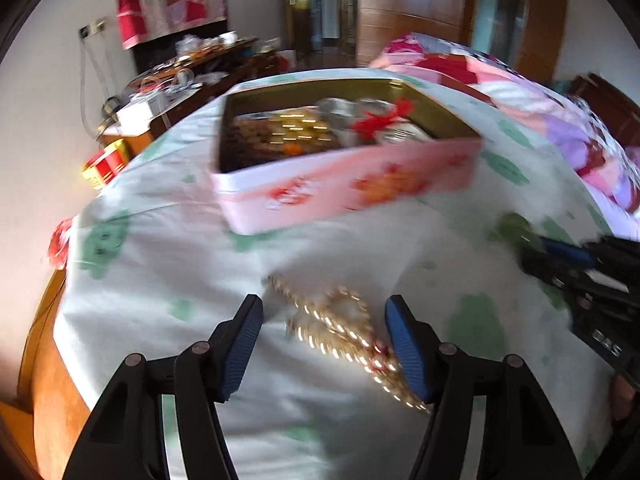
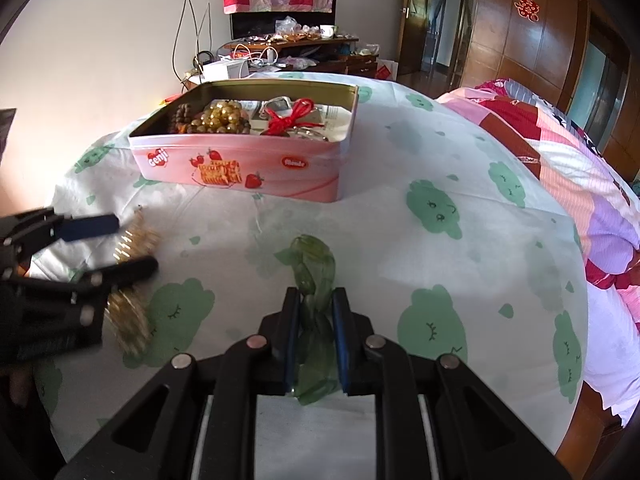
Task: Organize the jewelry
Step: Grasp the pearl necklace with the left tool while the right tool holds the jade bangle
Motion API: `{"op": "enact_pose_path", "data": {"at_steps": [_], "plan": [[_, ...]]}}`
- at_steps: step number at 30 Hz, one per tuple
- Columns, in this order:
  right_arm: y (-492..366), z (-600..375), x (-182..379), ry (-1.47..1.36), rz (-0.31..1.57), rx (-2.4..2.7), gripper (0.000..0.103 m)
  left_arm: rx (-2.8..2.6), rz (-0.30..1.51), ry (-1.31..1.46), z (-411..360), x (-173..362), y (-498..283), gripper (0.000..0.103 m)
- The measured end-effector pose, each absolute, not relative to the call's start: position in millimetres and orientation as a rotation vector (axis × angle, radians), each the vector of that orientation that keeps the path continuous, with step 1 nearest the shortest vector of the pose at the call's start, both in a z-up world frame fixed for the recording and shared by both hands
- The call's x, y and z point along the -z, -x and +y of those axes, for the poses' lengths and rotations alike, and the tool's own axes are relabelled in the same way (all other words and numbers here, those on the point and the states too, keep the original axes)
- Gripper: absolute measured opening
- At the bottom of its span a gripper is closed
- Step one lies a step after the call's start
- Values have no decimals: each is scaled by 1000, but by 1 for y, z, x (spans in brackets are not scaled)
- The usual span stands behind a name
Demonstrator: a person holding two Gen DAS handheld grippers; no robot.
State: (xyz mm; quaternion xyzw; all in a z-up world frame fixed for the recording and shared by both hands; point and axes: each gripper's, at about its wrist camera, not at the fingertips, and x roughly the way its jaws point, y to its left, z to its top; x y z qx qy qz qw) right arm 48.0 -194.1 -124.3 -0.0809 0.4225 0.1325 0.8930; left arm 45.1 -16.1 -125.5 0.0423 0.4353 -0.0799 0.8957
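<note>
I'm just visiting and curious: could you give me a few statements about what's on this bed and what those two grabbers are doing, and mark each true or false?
1. The pink tin has its lid on. False: it is open, with beads and a red ribbon inside.
2. The right gripper has its fingers closed on the green bracelet. True.
3. The left gripper is shut tight on the gold necklace. False: its fingers are spread, with the necklace lying between them.
4. The gold necklace lies on the bedsheet, outside the tin. True.
</note>
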Motion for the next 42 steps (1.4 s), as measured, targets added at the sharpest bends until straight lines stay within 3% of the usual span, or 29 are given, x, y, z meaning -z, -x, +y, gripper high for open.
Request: {"op": "enact_pose_path", "data": {"at_steps": [11,31,34,35,36,38,40,42], "plan": [[-48,-197,125,158,878,-276,19,177,925,26,-6,117,-43,63],[-42,-199,122,142,858,-293,19,208,954,-72,-16,124,-30,62],[-42,-199,122,144,859,-292,19,203,935,-80,-14,125,-36,54],[-42,-199,122,145,859,-291,19,208,928,-72,-12,124,-39,42],[-42,-199,122,146,859,-291,19,211,923,-70,-11,124,-41,39],[-42,-198,122,146,860,-291,19,223,919,-63,-11,123,-45,14],[-42,-198,123,150,861,-290,19,252,923,-36,-9,123,-47,6],[-41,-198,122,153,858,-289,19,262,918,-28,-9,122,-46,6]]}}
